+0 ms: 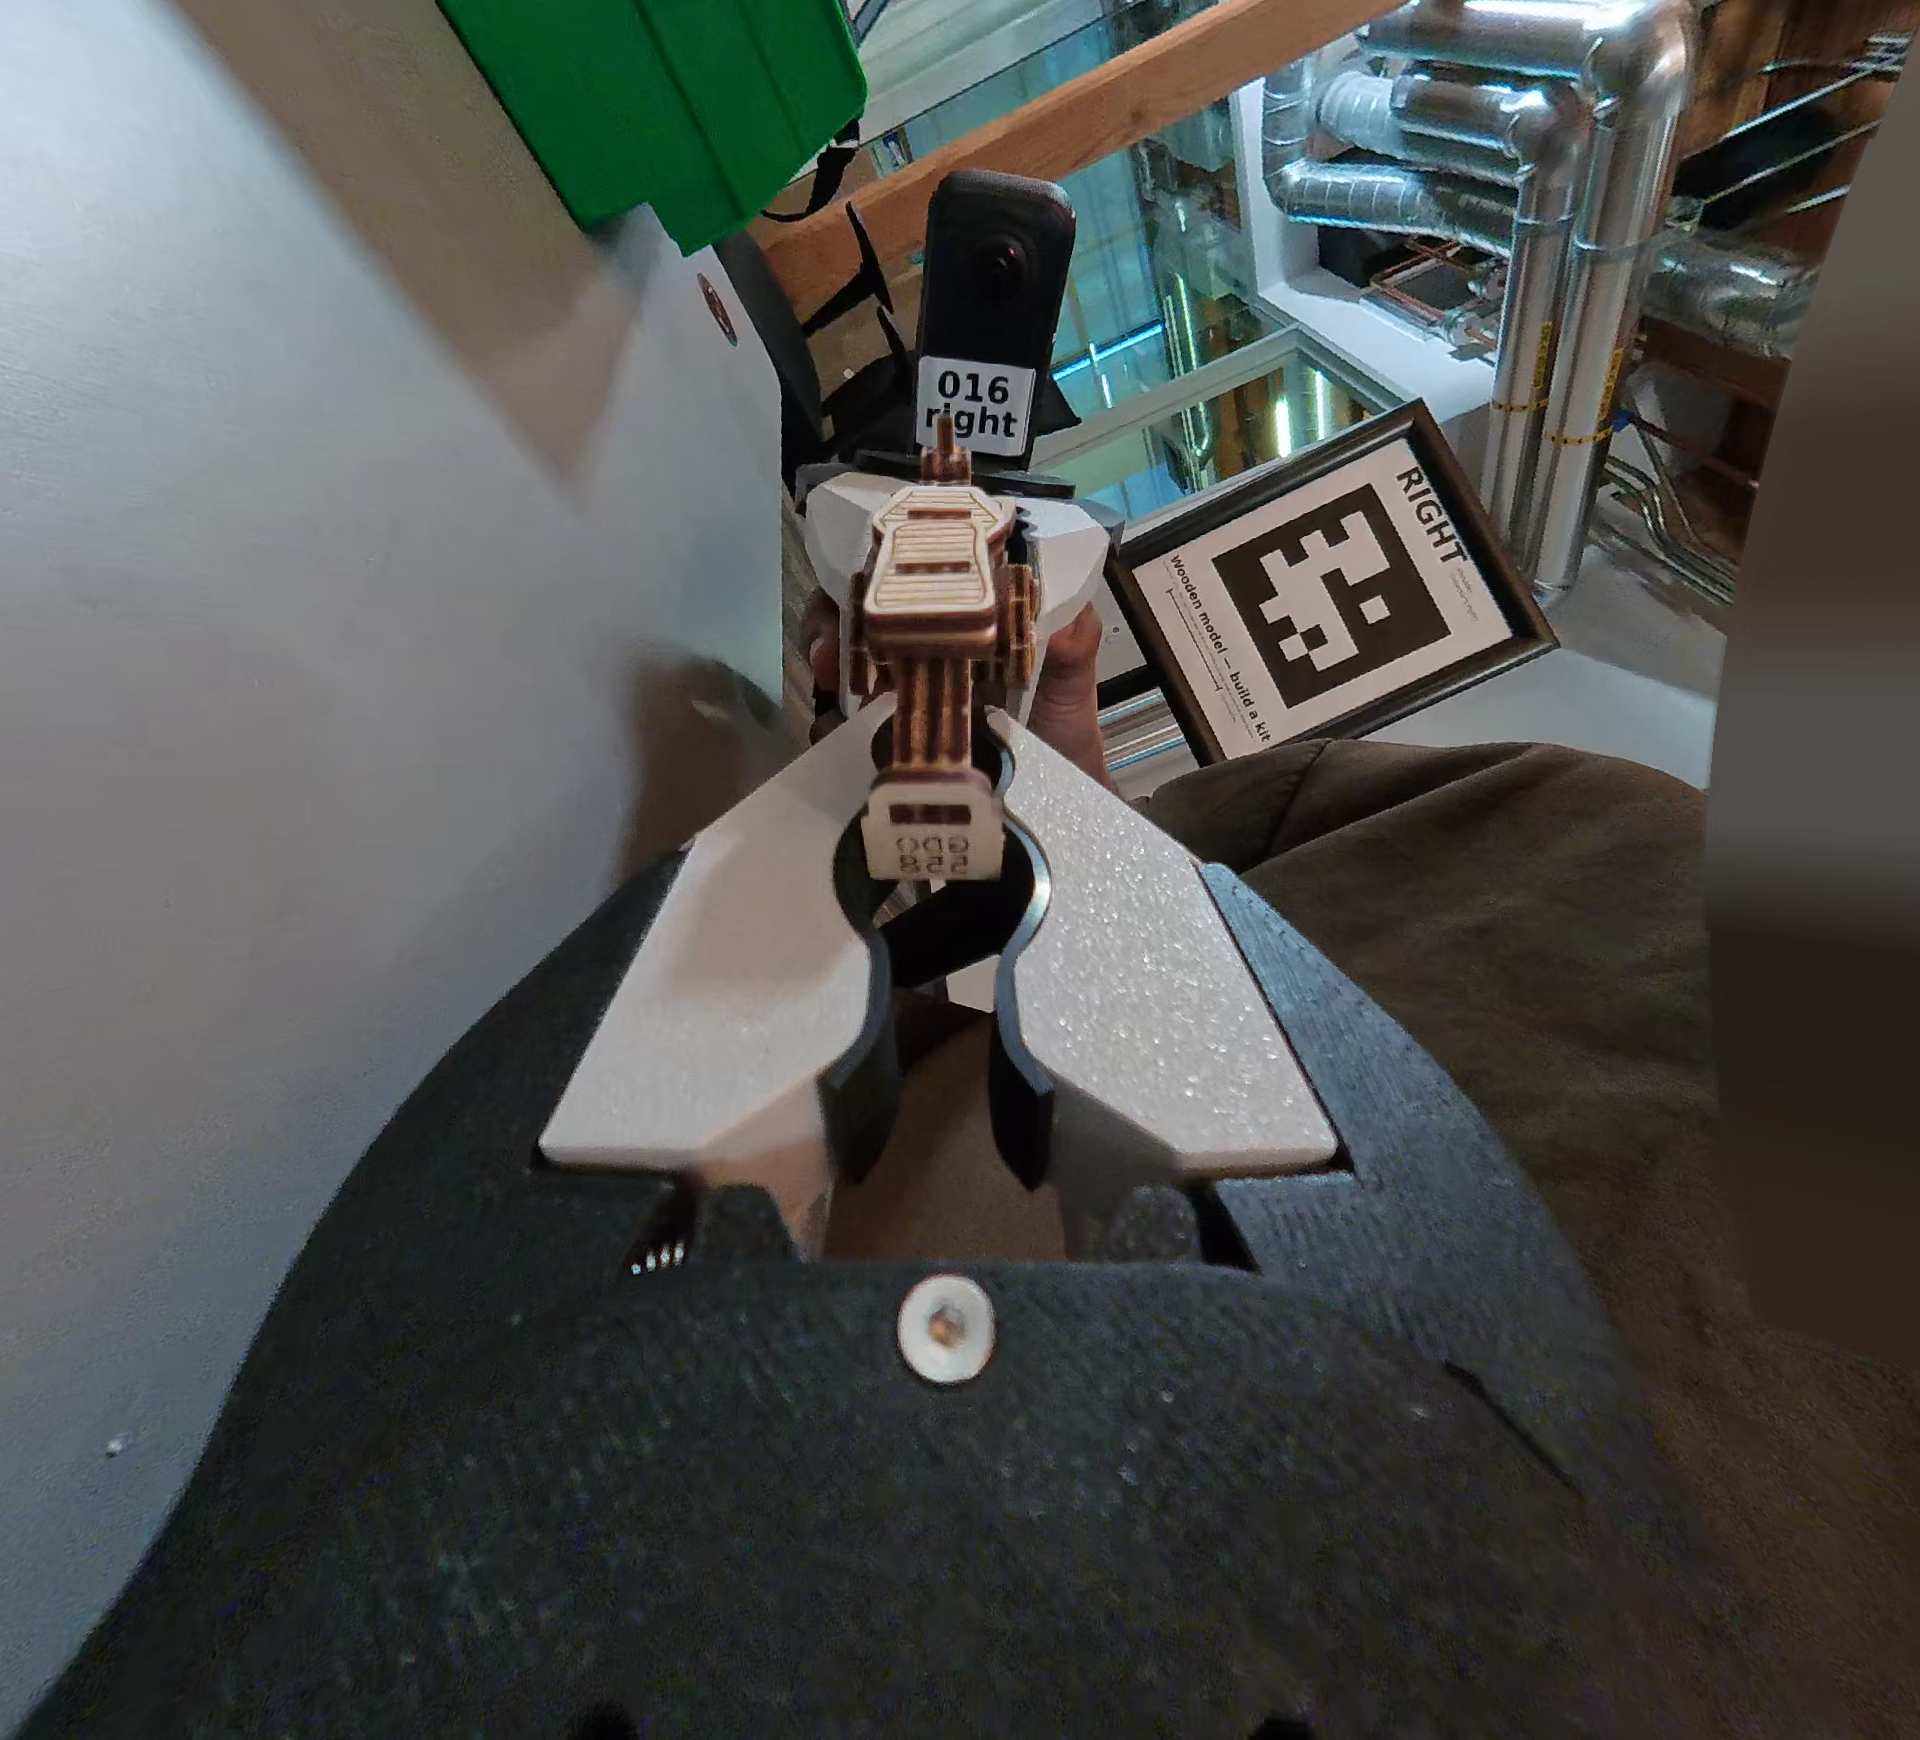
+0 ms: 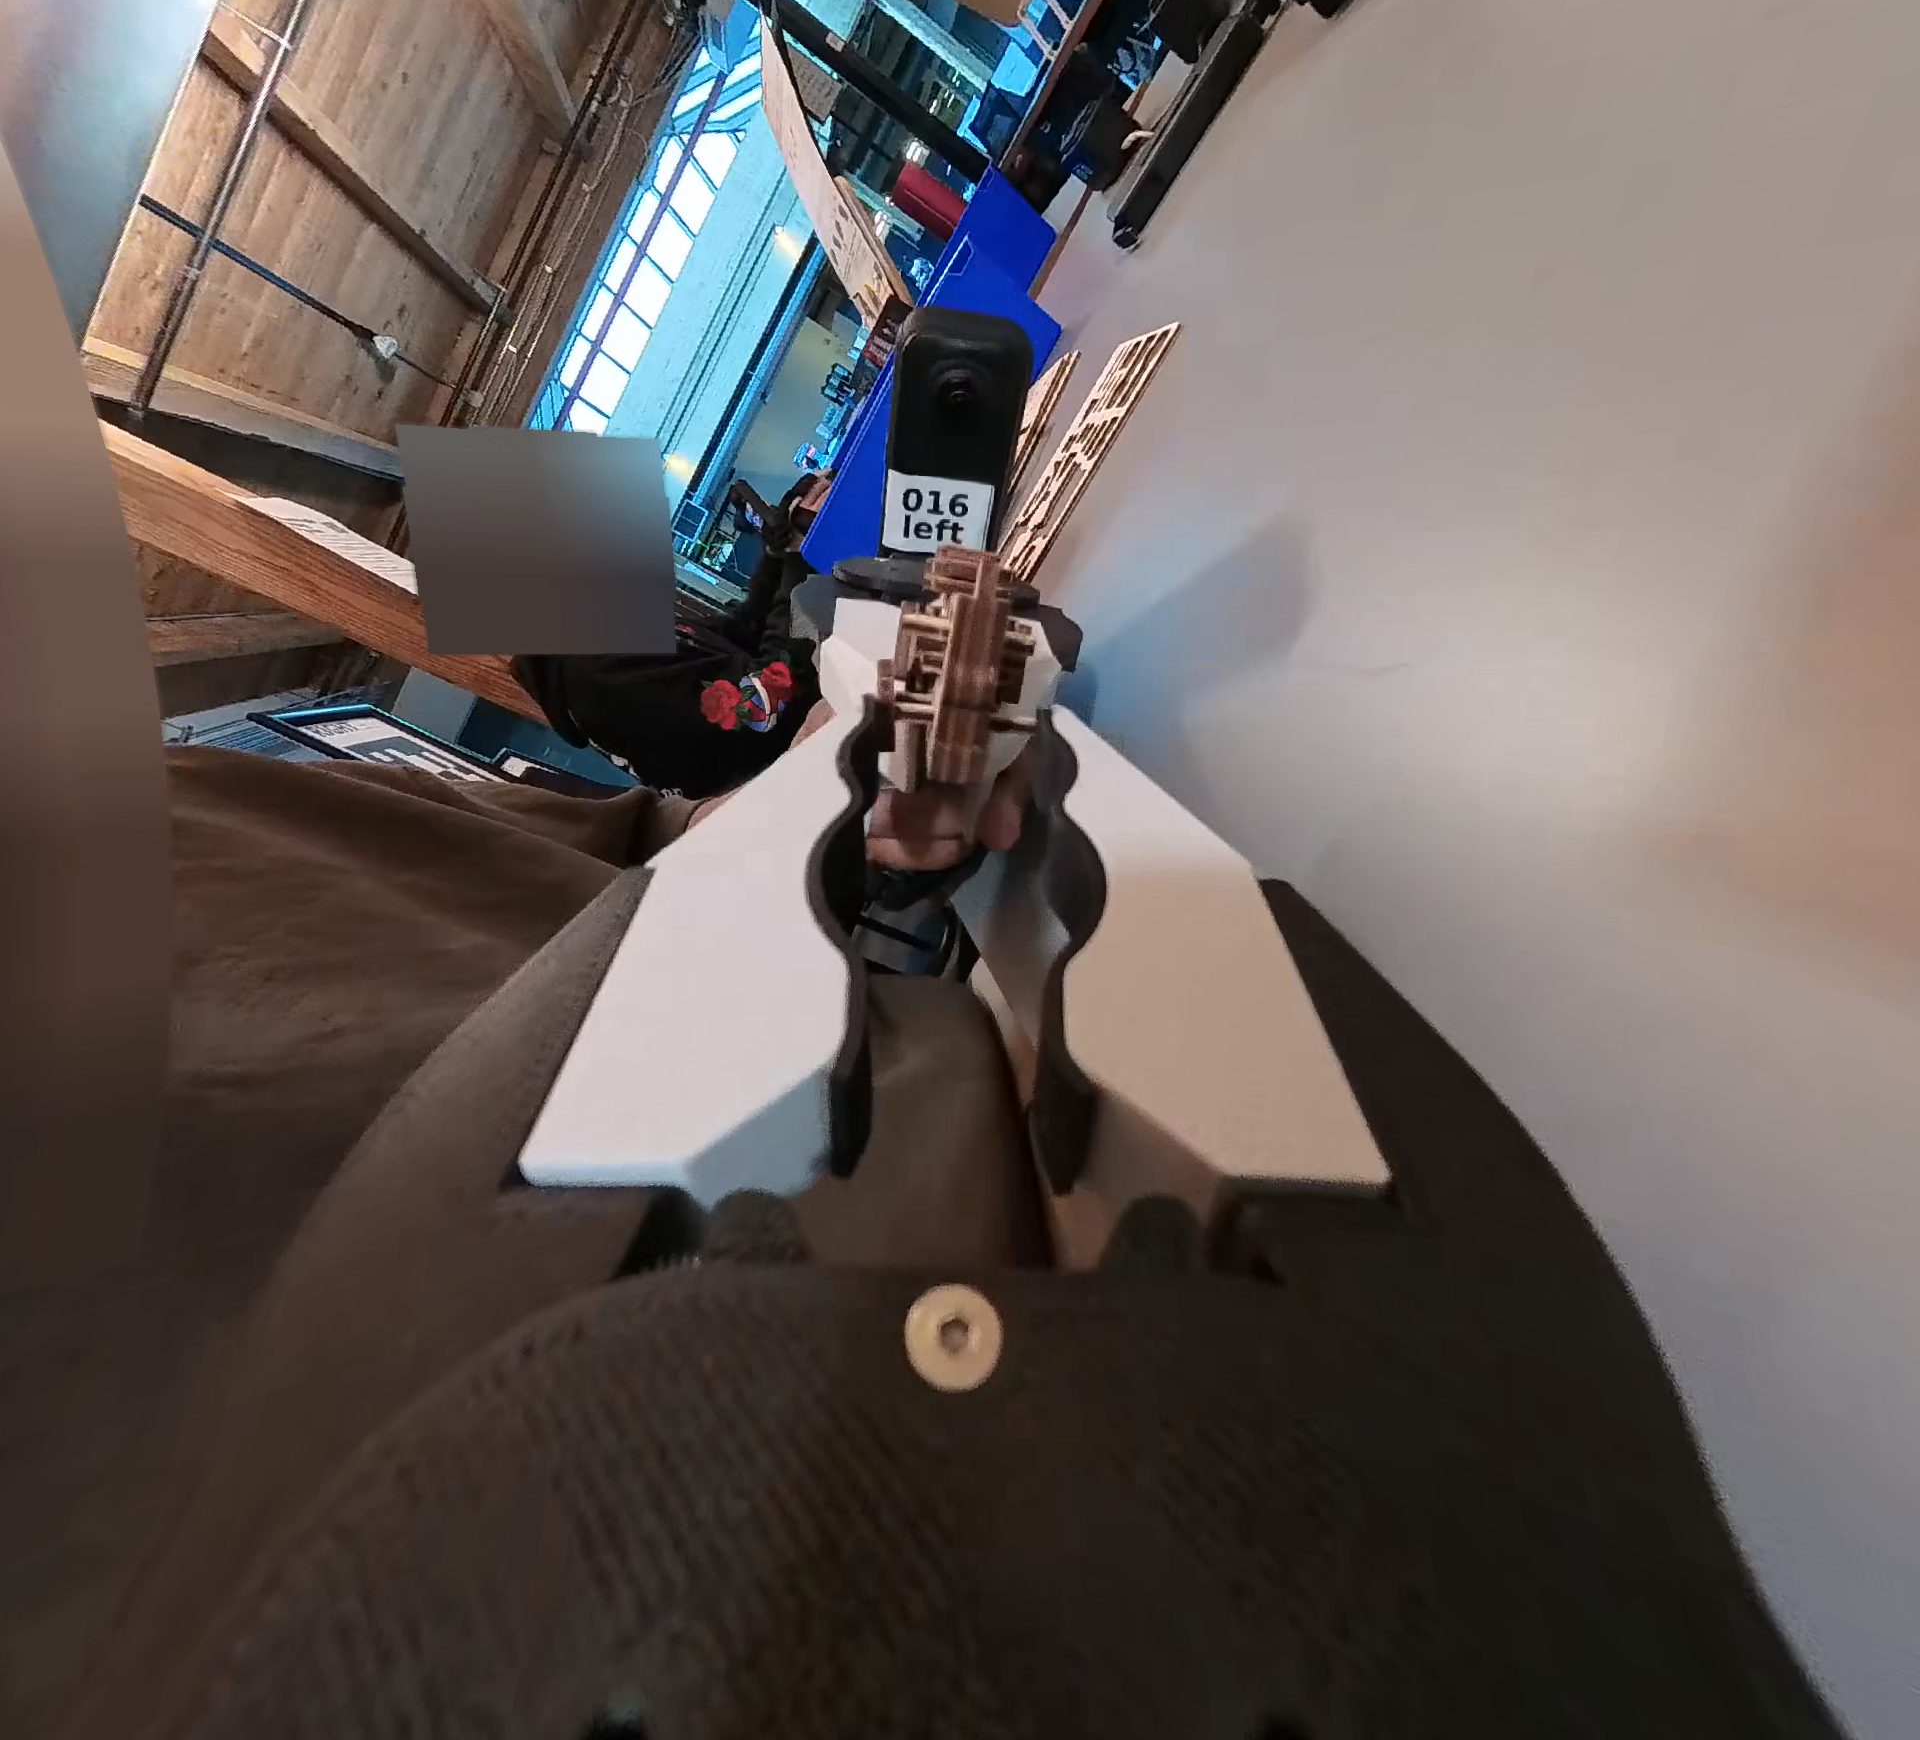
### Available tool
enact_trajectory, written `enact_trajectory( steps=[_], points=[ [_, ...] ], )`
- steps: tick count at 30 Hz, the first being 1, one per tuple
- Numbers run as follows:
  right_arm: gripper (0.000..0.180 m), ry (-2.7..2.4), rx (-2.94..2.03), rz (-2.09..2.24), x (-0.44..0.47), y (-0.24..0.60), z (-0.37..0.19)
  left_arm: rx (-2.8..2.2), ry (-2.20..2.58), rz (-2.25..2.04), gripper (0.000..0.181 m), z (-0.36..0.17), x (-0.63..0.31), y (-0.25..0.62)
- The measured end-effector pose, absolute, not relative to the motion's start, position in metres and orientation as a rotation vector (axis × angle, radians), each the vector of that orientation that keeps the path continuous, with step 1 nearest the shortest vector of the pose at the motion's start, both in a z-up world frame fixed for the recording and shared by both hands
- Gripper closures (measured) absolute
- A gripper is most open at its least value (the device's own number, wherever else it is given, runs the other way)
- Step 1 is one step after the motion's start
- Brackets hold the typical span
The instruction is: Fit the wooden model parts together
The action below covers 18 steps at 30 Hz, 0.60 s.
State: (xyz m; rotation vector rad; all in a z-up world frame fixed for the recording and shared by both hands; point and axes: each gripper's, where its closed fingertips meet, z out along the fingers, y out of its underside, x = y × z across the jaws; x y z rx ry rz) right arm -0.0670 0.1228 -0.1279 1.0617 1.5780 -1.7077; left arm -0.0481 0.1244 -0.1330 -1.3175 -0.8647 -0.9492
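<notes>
A small wooden model [image 1: 932, 610], light plywood with slatted panels and a tab at its near end, is held in the air between both grippers. In the left wrist view my left gripper [image 1: 943, 732] is shut on the model's narrow neck. The right gripper [image 1: 945, 563] faces it from the far side and grips the model's other end. In the right wrist view my right gripper [image 2: 951, 743] is shut on the wooden model [image 2: 951, 662], seen end on. The left gripper [image 2: 940, 651] is right behind it. A hand shows under each far gripper.
A white table [image 1: 260, 599] lies along the left. A green bin [image 1: 623, 7] and a framed marker sign [image 1: 1330, 610] stand on it. Wooden part sheets [image 2: 1091, 443] and a blue box [image 2: 935, 402] are farther along. A brown sleeve [image 2: 364, 911] and a person in black [image 2: 717, 703] are close. My left and right fingertips are right by each other.
</notes>
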Motion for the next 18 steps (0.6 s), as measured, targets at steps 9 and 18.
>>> enact_trajectory(
  steps=[9, 18],
  points=[
    [0.152, 1.573, 1.059, -1.692, -0.0657, 0.1238, -0.1273, -1.346, -0.859, -0.926, 0.171, -0.1346, -0.046, 0.1261],
    [0.152, 1.587, 1.065, -1.689, -0.0654, 0.1253, -0.1279, -1.293, -0.884, -0.919, 0.143, -0.132, -0.0531, 0.122]
  ],
)
